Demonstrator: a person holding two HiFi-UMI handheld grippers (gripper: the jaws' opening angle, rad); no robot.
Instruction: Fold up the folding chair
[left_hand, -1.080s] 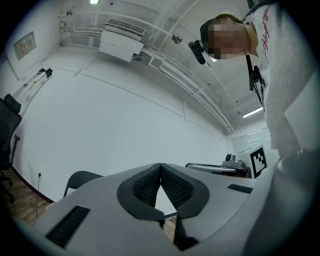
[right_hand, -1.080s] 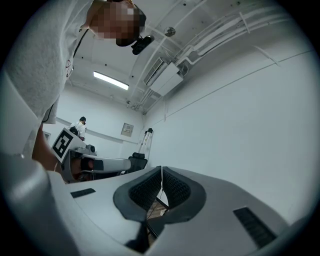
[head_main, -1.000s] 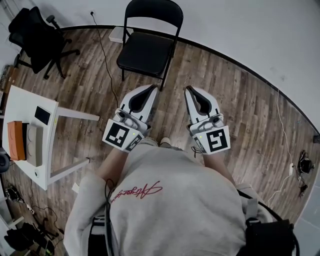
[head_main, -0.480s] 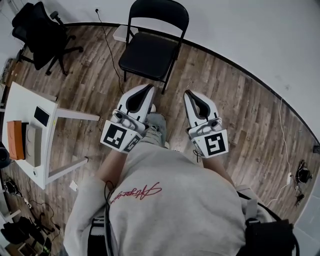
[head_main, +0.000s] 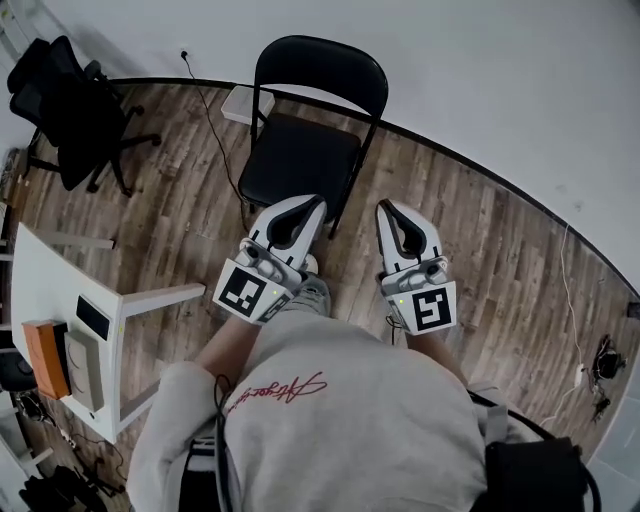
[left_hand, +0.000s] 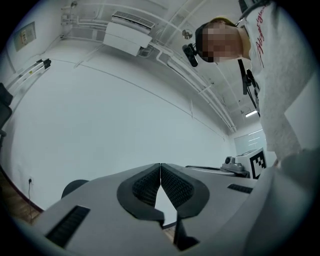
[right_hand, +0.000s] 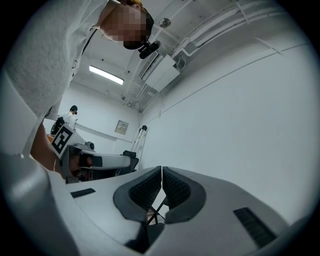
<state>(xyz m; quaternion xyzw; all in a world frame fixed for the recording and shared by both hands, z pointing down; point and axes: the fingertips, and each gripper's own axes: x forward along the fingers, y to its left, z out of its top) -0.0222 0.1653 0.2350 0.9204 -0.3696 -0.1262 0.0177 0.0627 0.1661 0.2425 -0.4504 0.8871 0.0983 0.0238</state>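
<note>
The left gripper (head_main: 314, 204) and the right gripper (head_main: 386, 207), both closed and empty, point at the unfolded chair (head_main: 300, 152), probably because folding has not begun.

1 folding chair (head_main: 300, 160), 1 office chair (head_main: 62, 100), 1 table (head_main: 40, 290), 1 orange box (head_main: 45, 358), 2 grippers, left gripper (head_main: 318, 202), right gripper (head_main: 384, 206)

We lost folding chair (head_main: 300, 160) seat's front edge behind left gripper (head_main: 316, 204). Gripper views gave us only chair slivers beyond jaws. Items on white table (head_main: 50, 285) were too small to name. Person's torso (head_main: 350, 420) ran off bottom edge.
</note>
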